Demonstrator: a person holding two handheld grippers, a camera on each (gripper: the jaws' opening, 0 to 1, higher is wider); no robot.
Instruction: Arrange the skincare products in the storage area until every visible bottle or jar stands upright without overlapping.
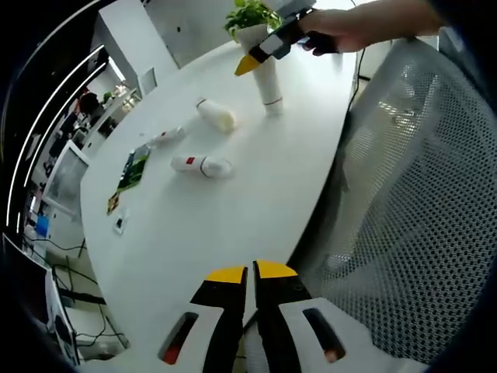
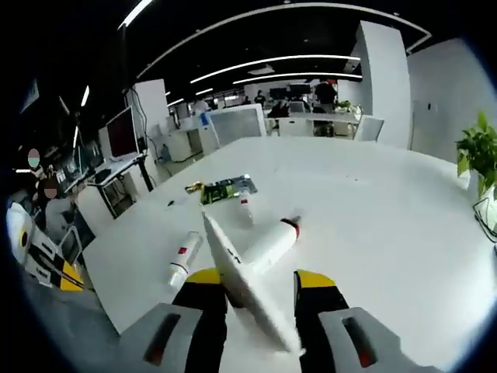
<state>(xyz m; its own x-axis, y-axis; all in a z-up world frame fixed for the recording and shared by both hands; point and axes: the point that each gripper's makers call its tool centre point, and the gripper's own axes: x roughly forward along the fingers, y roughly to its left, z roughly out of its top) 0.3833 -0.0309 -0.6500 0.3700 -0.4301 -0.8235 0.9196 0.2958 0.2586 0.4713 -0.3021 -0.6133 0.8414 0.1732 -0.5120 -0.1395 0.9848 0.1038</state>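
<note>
A tall white bottle (image 1: 269, 87) stands with its base on the white table (image 1: 178, 233), and my right gripper (image 1: 260, 56), held by a hand, is shut on its upper part. In the right gripper view that bottle (image 2: 248, 287) runs slanted between the yellow-tipped jaws of my right gripper (image 2: 260, 278). Three products lie on their sides: a cream bottle (image 1: 217, 115) (image 2: 272, 241), a white bottle with a red label (image 1: 202, 165) (image 2: 185, 260) and a small tube (image 1: 169, 135) (image 2: 245, 203). My left gripper (image 1: 250, 272) hovers shut at the near table edge, holding nothing.
A potted plant (image 1: 252, 15) (image 2: 477, 155) stands at the table's far end, behind the tall bottle. Green printed cards (image 1: 133, 169) (image 2: 225, 189) lie flat beyond the tube. A grey mesh chair (image 1: 419, 194) sits close beside the table edge. Desks and monitors fill the room behind.
</note>
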